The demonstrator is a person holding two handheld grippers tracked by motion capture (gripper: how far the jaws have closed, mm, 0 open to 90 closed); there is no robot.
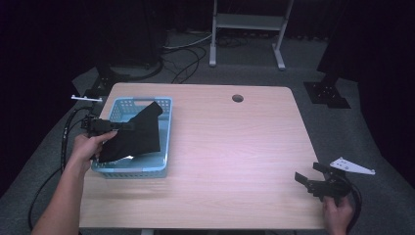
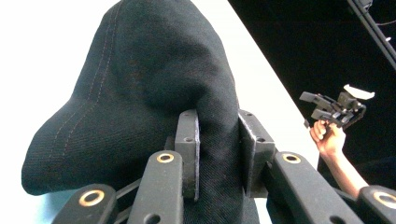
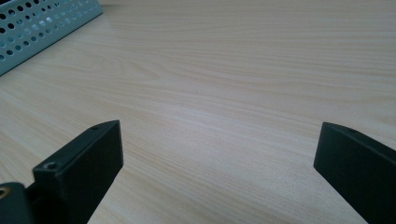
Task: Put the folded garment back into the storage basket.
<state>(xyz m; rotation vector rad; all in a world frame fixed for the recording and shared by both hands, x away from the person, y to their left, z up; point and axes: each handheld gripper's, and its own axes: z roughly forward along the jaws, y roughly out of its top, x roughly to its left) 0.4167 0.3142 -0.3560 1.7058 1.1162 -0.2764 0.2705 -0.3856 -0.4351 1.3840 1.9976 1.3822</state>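
The left hand-held gripper (image 1: pixel 128 126) pinches a black cloth (image 1: pixel 133 134) over the blue basket (image 1: pixel 165 131) at the worktop's (image 1: pixel 235 156) left edge — the right hand-held gripper (image 1: pixel 307 173), jaws spread wide, hovers at the front right corner, bare wood between them.

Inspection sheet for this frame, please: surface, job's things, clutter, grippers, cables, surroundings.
Surface: light wooden table with a round grommet hole near its far edge.
Job's things: black fabric cloth draped over a light blue perforated plastic basket at the table's left.
Clutter: nothing seen.
Grippers: left gripper shut on the cloth, above the basket; right gripper open, holding nothing, at the table's near right corner.
Cables: one trails from each gripper; more lie on the floor beyond the table.
Surroundings: grey carpet, white metal stand behind, dark curtains.
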